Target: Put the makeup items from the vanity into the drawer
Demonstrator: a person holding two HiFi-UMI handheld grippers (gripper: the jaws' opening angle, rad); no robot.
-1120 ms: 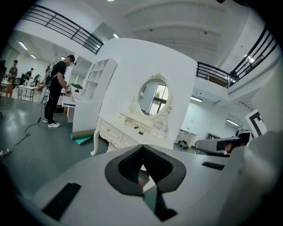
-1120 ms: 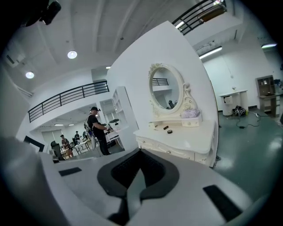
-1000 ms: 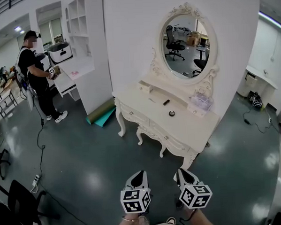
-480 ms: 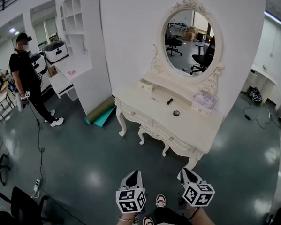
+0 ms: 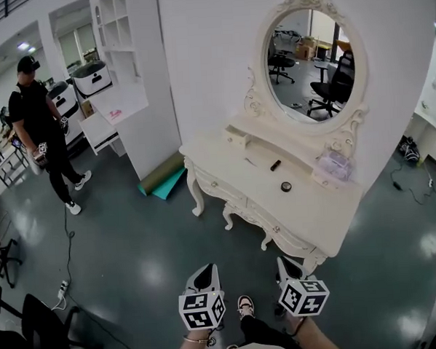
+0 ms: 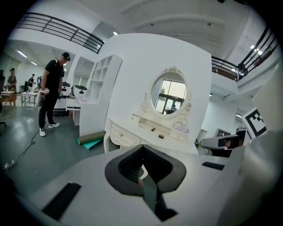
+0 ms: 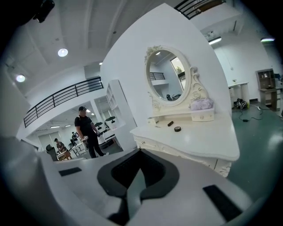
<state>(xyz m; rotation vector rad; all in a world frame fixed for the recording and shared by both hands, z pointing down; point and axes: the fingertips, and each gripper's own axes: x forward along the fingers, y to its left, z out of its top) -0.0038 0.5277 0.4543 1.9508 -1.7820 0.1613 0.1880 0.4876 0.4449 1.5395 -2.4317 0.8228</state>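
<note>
Here both grippers are held low in front of the person, side by side and apart from each other, pointing toward the vanity point(image 5: 308, 218). The left gripper point(image 5: 207, 268) has its jaws pressed together with nothing between them, and the right gripper point(image 5: 283, 262) is closed the same way and also empty. The vanity stands ahead of both, well apart from their tips and nearer the right gripper than the left. On its top, straight beyond the right gripper, lies a small round pot point(image 5: 286, 187). A short dark tube point(image 5: 275, 165) lies just past the pot, closer to the oval mirror point(image 5: 314, 63). A clear box point(image 5: 334, 167) sits further right, against the mirror's frame. The drawers point(image 5: 231, 194) along the vanity's front are closed. Far off to the left of the left gripper a person in black point(image 5: 39, 121) stands on the dark floor. A rolled green mat point(image 5: 163, 179) lies ahead of the left gripper, by the white wall.
</note>
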